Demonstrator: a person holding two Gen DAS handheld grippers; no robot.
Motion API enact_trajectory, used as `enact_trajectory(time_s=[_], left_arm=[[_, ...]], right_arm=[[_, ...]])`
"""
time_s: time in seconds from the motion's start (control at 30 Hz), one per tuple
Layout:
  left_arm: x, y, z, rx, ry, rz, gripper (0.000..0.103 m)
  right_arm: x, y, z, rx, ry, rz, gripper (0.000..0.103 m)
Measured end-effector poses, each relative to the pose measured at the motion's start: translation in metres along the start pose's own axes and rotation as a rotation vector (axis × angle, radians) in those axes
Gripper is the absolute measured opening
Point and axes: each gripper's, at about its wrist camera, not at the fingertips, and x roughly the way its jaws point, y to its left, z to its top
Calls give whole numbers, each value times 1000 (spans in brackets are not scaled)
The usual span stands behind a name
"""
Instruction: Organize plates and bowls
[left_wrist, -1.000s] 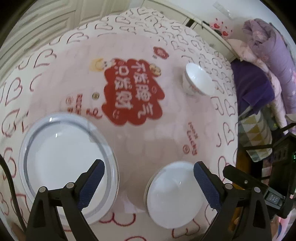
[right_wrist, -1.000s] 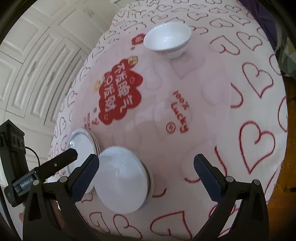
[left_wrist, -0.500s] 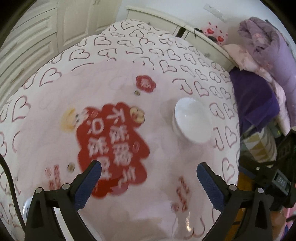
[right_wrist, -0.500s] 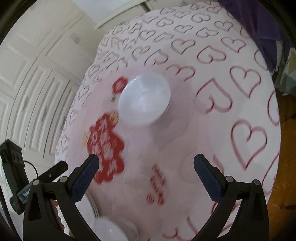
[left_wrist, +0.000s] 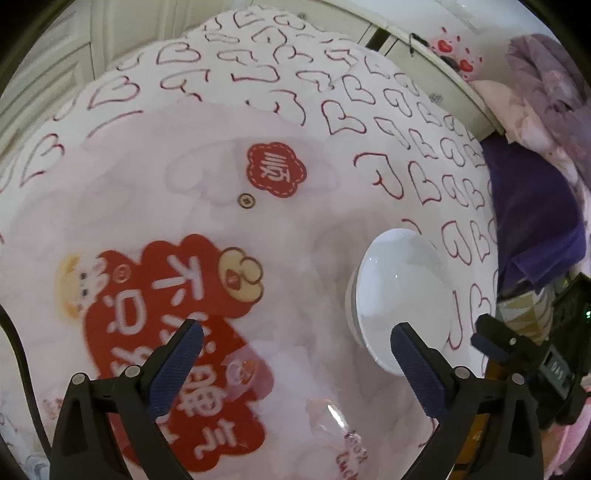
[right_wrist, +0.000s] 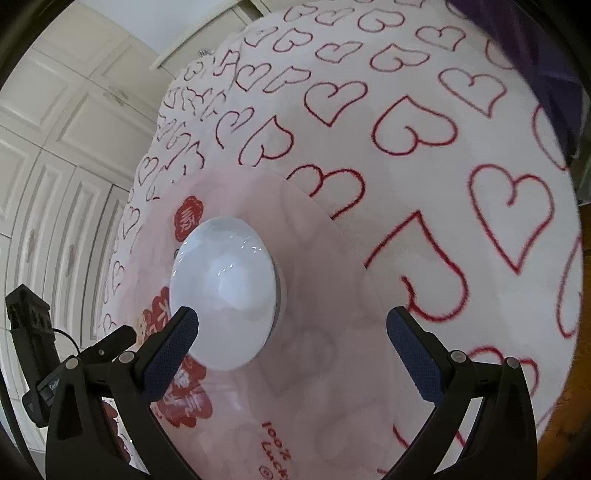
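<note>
Both cameras have swept forward across the table since a second ago: the large plate and the near bowl that filled the lower part of both views are gone from sight, and the far white bowl (right_wrist: 223, 301) now sits large and close. The heart-print tablecloth (right_wrist: 424, 155) spreads over the whole table, with a clear pink mat (left_wrist: 207, 206) laid on it, and the bowl stands upright on that mat near its right side. The right gripper (right_wrist: 291, 338) is spread wide with nothing in it, its left finger just beside the bowl's near rim. The left gripper (left_wrist: 295, 354) is equally wide and empty, its right finger overlapping the bowl (left_wrist: 400, 299) in view. The approach looks nearly complete, so gathering this stray bowl is probably the step in hand.
</note>
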Motion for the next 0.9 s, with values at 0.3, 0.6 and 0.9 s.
enact_trajectory(time_s=[0.3, 0.6, 0.9], left_arm=[[52, -8, 19, -32, 41, -49, 88], [91, -8, 23, -98, 105, -130, 31], [89, -6, 16, -143, 47, -154, 4]], right_arm=[[29, 7, 7, -26, 32, 22, 94], [44, 21, 3, -61, 55, 20, 40], [43, 27, -3, -115, 44, -80, 12]])
